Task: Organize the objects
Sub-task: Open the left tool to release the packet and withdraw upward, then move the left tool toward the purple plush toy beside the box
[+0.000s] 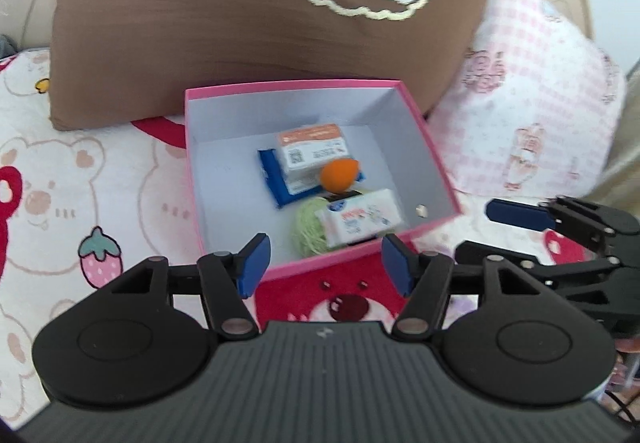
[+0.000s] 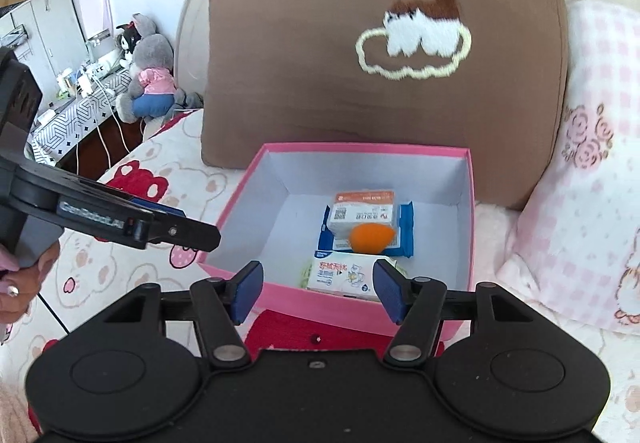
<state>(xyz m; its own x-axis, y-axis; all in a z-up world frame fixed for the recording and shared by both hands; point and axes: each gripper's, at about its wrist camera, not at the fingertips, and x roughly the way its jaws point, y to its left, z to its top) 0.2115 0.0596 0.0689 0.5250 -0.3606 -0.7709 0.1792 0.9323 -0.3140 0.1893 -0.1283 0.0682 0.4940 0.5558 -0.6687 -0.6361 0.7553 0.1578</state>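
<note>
An open pink box [image 1: 420, 115] [image 2: 236, 203] with a white inside sits on the bed. In it lie an orange-and-white packet [image 1: 310, 149] [image 2: 362, 217] on a blue pack [image 1: 274, 179] [image 2: 406, 231], an orange ball [image 1: 339, 175] [image 2: 370, 238], a white tissue pack [image 1: 362, 221] [image 2: 344, 273] and a green yarn bundle [image 1: 310, 229]. My left gripper [image 1: 326, 265] is open and empty at the box's near edge. My right gripper [image 2: 316, 291] is open and empty, also at the near edge. Each shows in the other's view, the right one [image 1: 560, 227] and the left one [image 2: 120, 221].
A brown pillow [image 1: 240, 11] [image 2: 360, 83] with a cloud patch stands behind the box. A pink checked pillow [image 1: 532, 103] [image 2: 592, 203] lies to the right. The bedsheet [image 1: 60, 183] has bear prints. A plush rabbit [image 2: 150, 79] and a desk [image 2: 72, 111] are at far left.
</note>
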